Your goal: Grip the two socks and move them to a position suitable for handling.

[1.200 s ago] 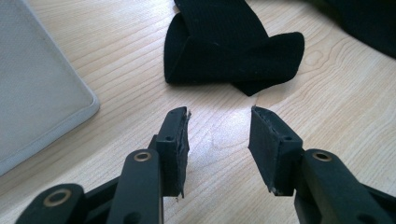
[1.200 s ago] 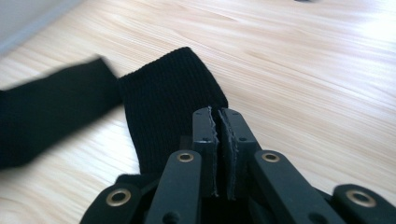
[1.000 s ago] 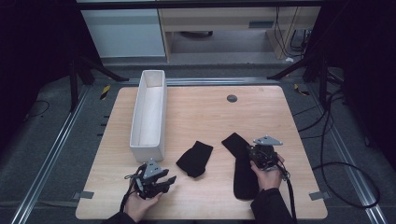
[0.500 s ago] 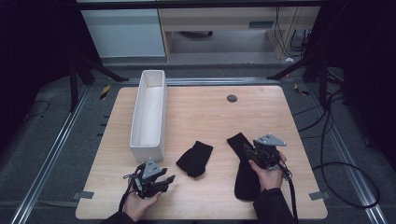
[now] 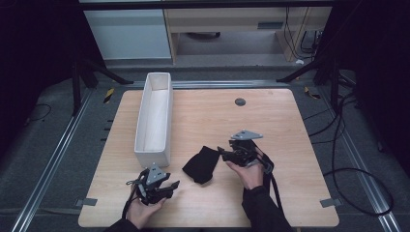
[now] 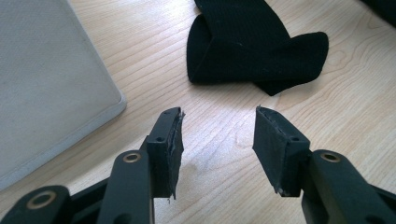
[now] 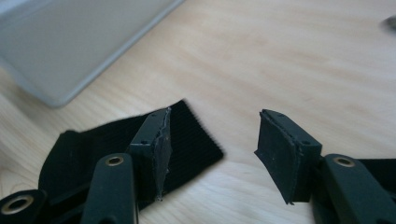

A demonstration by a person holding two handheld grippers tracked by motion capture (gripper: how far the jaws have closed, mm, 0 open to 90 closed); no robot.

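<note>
A folded black sock [image 5: 202,164] lies on the wooden table [image 5: 290,125] between my two grippers. My right gripper [image 5: 224,152] hovers at the sock's right edge, and its jaws have just been opening. In the right gripper view, the right gripper [image 7: 212,114] has its left jaw over the ribbed sock [image 7: 84,144] and bare wood in the gap. My left gripper [image 5: 173,185] rests near the front edge, open, and its jaws have also just widened. In the left gripper view, the left gripper [image 6: 218,114] has the sock [image 6: 252,46] lying a little ahead of it, untouched.
A long white box [image 5: 154,116] stands along the left half of the table, its near end close to the left gripper; its wall [image 6: 46,79] fills that view's left. A dark round hole [image 5: 240,101] sits at the back. Another dark cloth edge [image 6: 380,5] lies beyond the sock.
My right gripper moved left, off the long dark sock and up to the folded sock, and its jaws went from shut to open. The left hand stayed put, its jaws a little wider.
</note>
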